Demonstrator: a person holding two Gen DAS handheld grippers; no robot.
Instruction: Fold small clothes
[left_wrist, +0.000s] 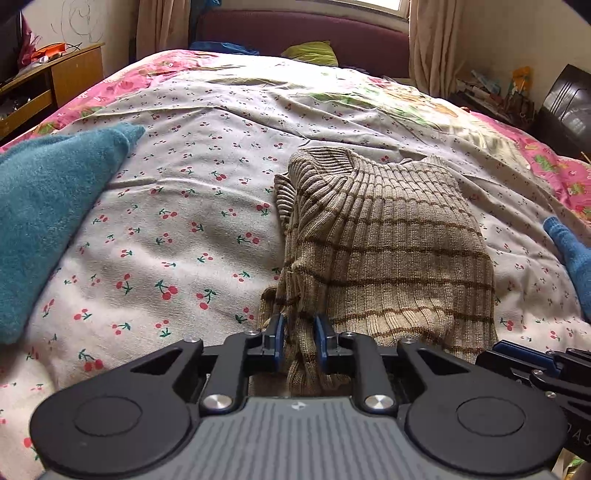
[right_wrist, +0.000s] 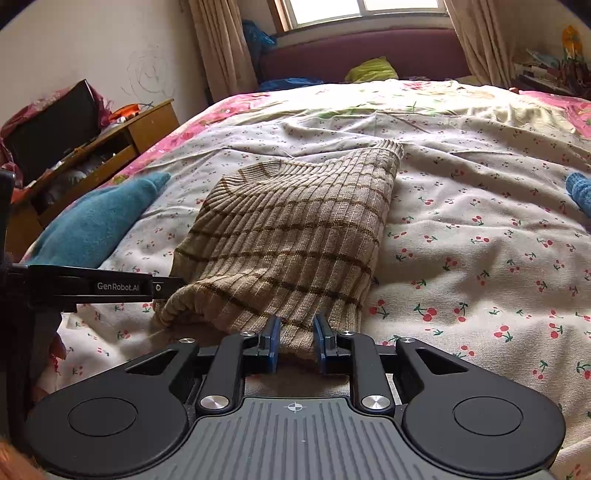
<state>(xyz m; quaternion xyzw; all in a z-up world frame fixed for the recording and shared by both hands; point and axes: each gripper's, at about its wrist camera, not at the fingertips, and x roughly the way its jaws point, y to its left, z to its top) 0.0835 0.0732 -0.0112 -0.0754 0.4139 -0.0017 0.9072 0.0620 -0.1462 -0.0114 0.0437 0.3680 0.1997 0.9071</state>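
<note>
Both grippers clamped on the striped sweater at its near hem: left gripper on the bunched edge, right gripper on the flat edge. Sweater lay mid-bed on the cherry-print sheet, w/ a teal garment off to the left.

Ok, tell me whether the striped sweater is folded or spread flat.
Partly folded: the striped sweater lies doubled into a narrow bundle, both sleeves tucked in, near edge pinched by both grippers.

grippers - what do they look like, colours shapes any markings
Both match: the left gripper and right gripper have black linkage arms with silver pivot bolts, round black discs at each side, blue finger pads and a ribbed grey body. White GenRobot.AI lettering marks the left gripper's side.
</note>
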